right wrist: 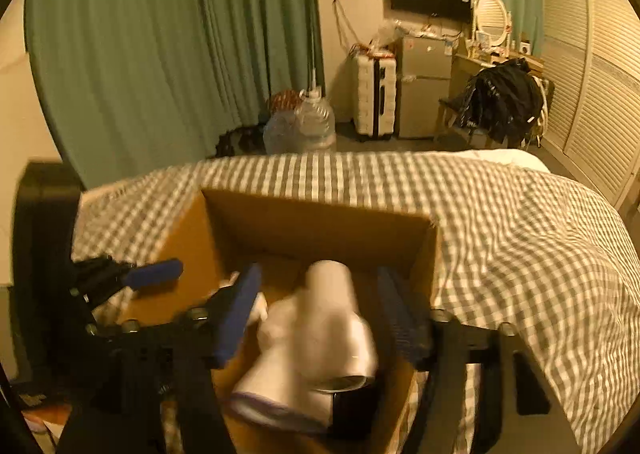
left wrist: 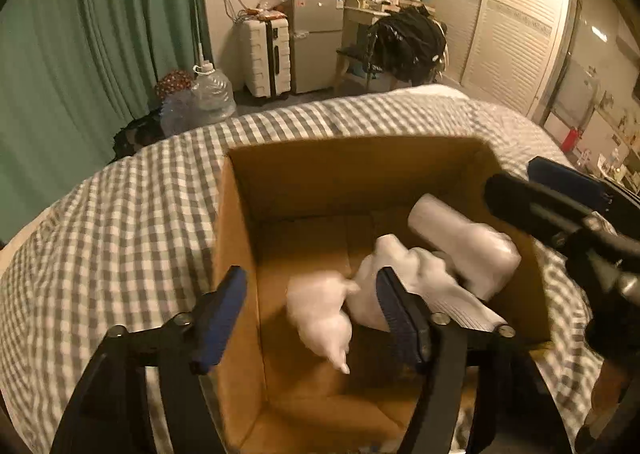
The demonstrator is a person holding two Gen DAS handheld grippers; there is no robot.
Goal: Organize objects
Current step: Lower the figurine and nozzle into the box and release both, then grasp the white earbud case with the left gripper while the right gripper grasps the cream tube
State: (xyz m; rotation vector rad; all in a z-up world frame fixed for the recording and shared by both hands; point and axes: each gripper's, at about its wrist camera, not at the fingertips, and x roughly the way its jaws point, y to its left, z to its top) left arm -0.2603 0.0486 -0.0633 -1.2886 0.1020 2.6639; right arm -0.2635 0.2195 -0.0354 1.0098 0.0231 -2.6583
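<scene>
An open cardboard box (left wrist: 236, 254) sits on the checked bed; it also shows in the right wrist view (right wrist: 320, 230). Inside lie white socks (left wrist: 320, 310), more white cloth (left wrist: 404, 274) and a white hair dryer (left wrist: 468, 242). My left gripper (left wrist: 312, 318) hangs open over the box, its blue pads either side of the socks and apart from them. My right gripper (right wrist: 320, 314) hangs open over the box with the blurred hair dryer (right wrist: 332, 318) below, between its pads; touching cannot be told. The right gripper also shows in the left wrist view (left wrist: 560, 197).
The grey-white checked bedspread (left wrist: 120, 221) surrounds the box. Beyond the bed stand water jugs (left wrist: 212, 93), a white suitcase (left wrist: 266, 53), a small fridge (left wrist: 318, 41), a chair with black clothes (left wrist: 408, 37), green curtains and louvred wardrobe doors.
</scene>
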